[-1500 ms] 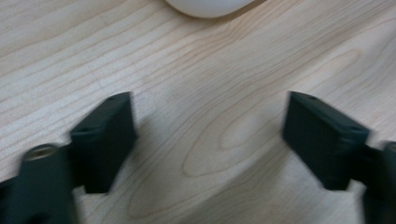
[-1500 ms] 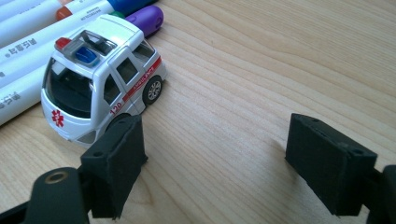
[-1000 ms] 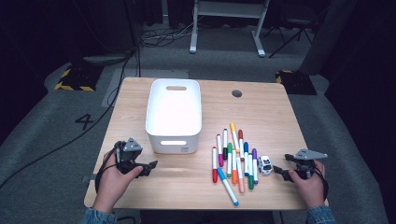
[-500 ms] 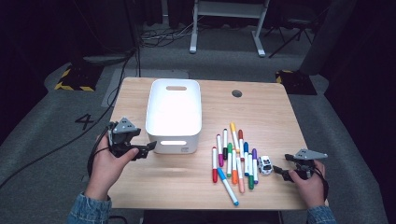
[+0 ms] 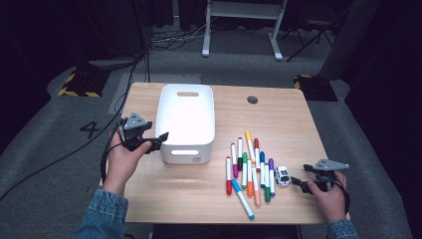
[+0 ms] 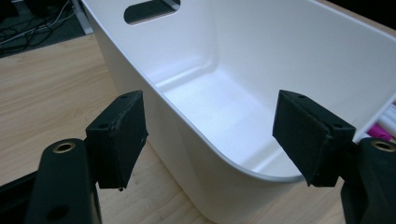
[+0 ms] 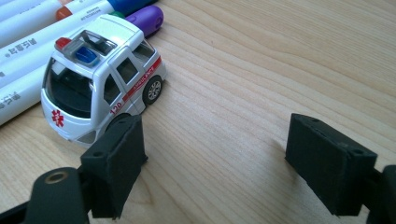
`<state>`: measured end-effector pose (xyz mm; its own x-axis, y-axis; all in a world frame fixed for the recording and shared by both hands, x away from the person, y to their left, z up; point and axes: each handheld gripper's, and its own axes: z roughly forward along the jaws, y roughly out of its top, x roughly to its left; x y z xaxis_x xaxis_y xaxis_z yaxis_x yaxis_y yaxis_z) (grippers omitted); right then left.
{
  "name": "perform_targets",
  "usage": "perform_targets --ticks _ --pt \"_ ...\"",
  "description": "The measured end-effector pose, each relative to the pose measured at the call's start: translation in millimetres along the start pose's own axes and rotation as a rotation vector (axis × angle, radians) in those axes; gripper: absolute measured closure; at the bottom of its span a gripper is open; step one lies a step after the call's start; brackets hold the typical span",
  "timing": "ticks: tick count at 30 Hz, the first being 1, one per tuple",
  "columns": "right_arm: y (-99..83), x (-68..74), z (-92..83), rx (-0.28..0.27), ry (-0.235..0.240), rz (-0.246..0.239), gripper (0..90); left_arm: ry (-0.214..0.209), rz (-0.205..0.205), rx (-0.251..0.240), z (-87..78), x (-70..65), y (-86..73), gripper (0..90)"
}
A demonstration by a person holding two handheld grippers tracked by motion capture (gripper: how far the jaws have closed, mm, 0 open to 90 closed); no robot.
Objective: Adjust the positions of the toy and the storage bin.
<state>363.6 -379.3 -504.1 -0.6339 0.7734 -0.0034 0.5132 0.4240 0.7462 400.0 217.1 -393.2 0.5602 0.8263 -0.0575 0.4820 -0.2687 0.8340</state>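
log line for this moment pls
left gripper: jaws just closing astride white bin rim, no grip | right gripper: open by toy ambulance

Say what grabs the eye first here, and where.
The white bin at the table's middle-left stands out, with the left gripper at its near-left corner, jaws apart astride the bin's wall. Next, the fan of coloured markers right of the bin, and the little toy ambulance beside them, just ahead of the right gripper and its open jaws.
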Motion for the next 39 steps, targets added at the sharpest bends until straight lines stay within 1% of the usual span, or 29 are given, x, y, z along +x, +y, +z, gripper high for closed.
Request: perform_targets --ticks 1,2,4,6,8,9,10,12,13,14,15,17,18,25,27,29,30,35,37,39 --pt "0.0 0.0 0.0 0.000 0.000 0.000 19.7 0.002 0.005 -0.003 3.3 1.0 -0.6 26.5" --pt "0.0 0.0 0.0 0.000 0.000 0.000 19.7 -0.012 0.015 0.007 6.2 1.7 -1.1 26.5" --pt "0.0 0.0 0.0 0.000 0.000 0.000 19.8 -0.048 -0.007 0.013 9.1 1.9 -1.3 26.4" --pt "0.0 0.0 0.0 0.000 0.000 0.000 19.7 -0.047 -0.019 0.010 9.6 1.3 -1.6 27.0" --pt "0.0 0.0 0.0 0.000 0.000 0.000 19.7 -0.048 -0.017 0.005 8.8 0.3 -2.7 28.8" --pt "0.0 0.0 0.0 0.000 0.000 0.000 19.7 -0.040 -0.015 0.004 7.6 -0.5 -3.4 28.8" --pt "-0.1 0.1 -0.1 0.000 -0.001 0.000 19.8 -0.040 -0.017 -0.001 6.3 -1.3 -4.7 31.5" --pt "-0.1 0.1 -0.1 0.000 -0.001 -0.001 19.8 -0.041 -0.029 -0.006 4.0 -2.9 -6.6 32.4" --pt "-0.1 0.2 -0.1 0.000 -0.003 0.001 19.8 -0.049 -0.033 -0.007 2.9 -3.2 -8.0 32.9" --pt "-0.1 0.2 -0.1 0.000 -0.003 0.001 19.8 -0.058 -0.048 -0.004 1.4 -4.3 -9.4 32.9" --pt "-0.2 0.3 -0.2 0.000 -0.003 0.001 19.8 -0.067 -0.051 -0.001 -0.3 -5.1 -11.0 32.9" --pt "-0.5 0.0 -0.3 0.000 -0.004 -0.008 19.8 -0.075 -0.058 -0.001 -4.7 -9.1 -14.6 32.8" --pt "-0.5 0.0 -0.3 0.000 -0.004 -0.008 19.8 -0.077 -0.048 0.005 -7.7 -10.5 -16.5 32.8" --pt "-0.6 0.6 -0.4 -0.003 -0.006 -0.006 19.8 -0.083 -0.035 0.002 -25.7 -29.5 -30.0 32.3" --pt "-0.7 0.4 -0.6 -0.001 -0.005 -0.011 19.8 -0.085 -0.041 -0.005 -29.1 -35.1 -33.4 31.9" --pt "-0.7 0.8 -0.8 0.001 -0.006 -0.009 19.8 -0.090 -0.038 -0.003 -33.9 -41.5 -37.2 31.5" --pt "-0.7 0.8 -0.8 0.001 -0.006 -0.009 19.8 -0.090 -0.038 -0.003 -33.9 -41.5 -37.2 31.5" --pt "-0.8 1.3 -0.7 -0.001 -0.005 -0.004 19.8 -0.090 -0.029 0.010 -41.0 -52.4 -41.3 31.5" --pt "-0.7 1.9 -0.5 -0.003 -0.006 0.001 19.8 -0.089 -0.027 0.006 -43.4 -57.2 -43.3 31.5" --pt "-0.8 2.0 -0.6 -0.002 -0.006 0.002 19.8 -0.087 -0.032 0.000 -45.5 -62.3 -45.7 31.5"
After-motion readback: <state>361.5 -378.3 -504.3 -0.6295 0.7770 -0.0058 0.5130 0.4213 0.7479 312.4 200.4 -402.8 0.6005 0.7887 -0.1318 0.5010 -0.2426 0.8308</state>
